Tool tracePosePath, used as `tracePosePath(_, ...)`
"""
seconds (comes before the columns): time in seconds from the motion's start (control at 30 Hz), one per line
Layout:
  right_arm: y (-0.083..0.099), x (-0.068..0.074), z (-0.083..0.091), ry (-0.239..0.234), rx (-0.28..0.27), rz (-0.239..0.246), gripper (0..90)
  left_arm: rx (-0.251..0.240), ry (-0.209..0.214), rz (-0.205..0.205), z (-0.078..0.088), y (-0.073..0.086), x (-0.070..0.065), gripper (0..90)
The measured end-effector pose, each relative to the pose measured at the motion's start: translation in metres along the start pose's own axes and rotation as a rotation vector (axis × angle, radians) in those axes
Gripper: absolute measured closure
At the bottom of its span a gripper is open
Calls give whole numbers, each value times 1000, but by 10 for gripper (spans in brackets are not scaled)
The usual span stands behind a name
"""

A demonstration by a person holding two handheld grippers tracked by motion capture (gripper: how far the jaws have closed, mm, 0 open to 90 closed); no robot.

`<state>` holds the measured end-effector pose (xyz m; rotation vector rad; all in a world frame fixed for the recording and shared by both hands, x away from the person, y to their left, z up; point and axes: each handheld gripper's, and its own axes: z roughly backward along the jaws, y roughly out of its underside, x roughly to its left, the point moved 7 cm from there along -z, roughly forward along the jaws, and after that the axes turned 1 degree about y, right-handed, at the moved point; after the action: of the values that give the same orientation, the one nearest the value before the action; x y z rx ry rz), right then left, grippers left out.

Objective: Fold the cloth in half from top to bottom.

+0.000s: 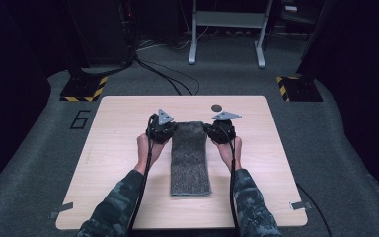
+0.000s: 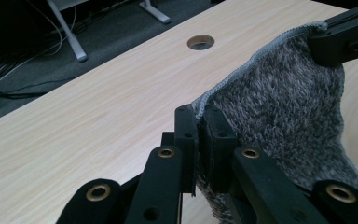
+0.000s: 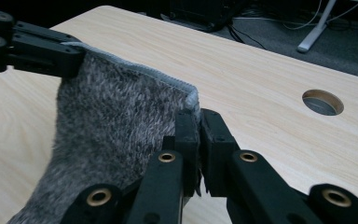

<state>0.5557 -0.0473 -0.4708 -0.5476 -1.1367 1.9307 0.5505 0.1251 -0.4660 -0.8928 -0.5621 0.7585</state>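
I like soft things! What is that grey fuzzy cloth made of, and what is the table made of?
The grey cloth looks like a fluffy woven or knitted fabric, maybe microfibre or fleece: its surface is shaggy with speckled fibres, and a stitched hem runs along its edge. The table looks like pale wood or a wood-look laminate: fine grain lines run across a smooth, matte top. Which of the two it is cannot be told.

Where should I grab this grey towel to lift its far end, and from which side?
Take the towel by its two far corners, each from its own long side. It lies as a long strip with a stitched hem across the far end, so the corners give thin edges to pinch. The left claw and right claw are shut on those corners, holding the hem off the table.
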Motion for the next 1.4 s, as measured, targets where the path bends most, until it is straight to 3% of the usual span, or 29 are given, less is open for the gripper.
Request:
tracePosePath(0.4,7,20,31,-25,-40,80,858,-20,55,-27,21,12,-20,849)
tracePosePath(0.8,35,29,46,-56,-42,58,855,-16,87,-54,38,31,-41,848)
tracePosePath(1.0,52,41,53,-69,-28,64,850,-5,84,-34,45,44,-48,844)
tracePosePath(1.13,65,48,55,-67,-17,64,847,6,74,4,47,55,-54,844)
tracePosePath(1.33,80,57,60,-68,2,63,846,4,105,74,53,70,-63,841)
tracePosePath(1.4,85,59,63,-65,9,68,845,9,115,79,55,75,-67,839)
